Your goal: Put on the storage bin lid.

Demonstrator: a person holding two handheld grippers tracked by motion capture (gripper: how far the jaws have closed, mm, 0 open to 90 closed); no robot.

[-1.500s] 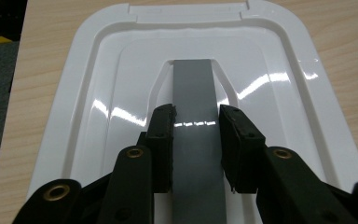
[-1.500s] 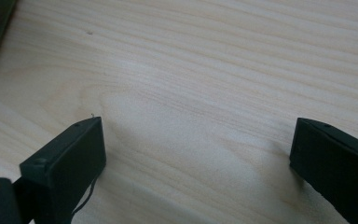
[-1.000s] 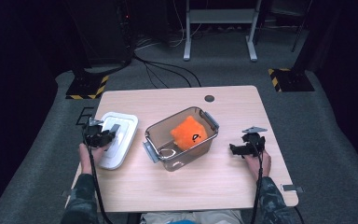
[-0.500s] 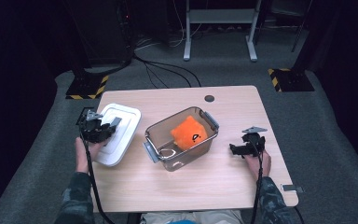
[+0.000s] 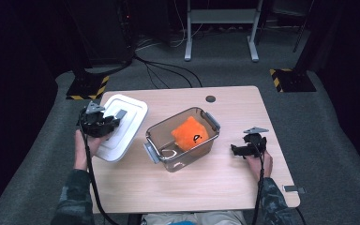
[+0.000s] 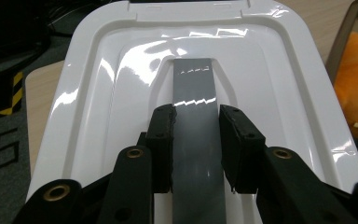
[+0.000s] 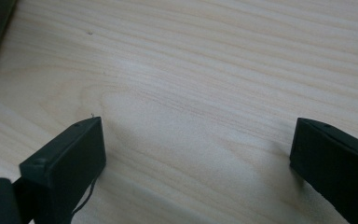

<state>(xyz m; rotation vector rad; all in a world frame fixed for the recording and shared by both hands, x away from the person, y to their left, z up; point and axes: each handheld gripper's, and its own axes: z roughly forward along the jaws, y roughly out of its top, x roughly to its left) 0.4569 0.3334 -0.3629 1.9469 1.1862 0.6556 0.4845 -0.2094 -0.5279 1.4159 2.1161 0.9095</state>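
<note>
Left gripper pinches grey handle strip of glossy white rounded-rectangle lid, left of clear bin holding orange plush. Right gripper spread over woodgrain table.

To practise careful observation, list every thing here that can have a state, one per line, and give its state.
white lid: off the box, tilted, gripped by its grey handle strip.
clear box: open, upright on the table, latches undone.
orange plush toy: inside the box.
left gripper: shut on the lid's handle strip.
right gripper: open, jaws wide apart, nothing between them, low over bare table.
</note>
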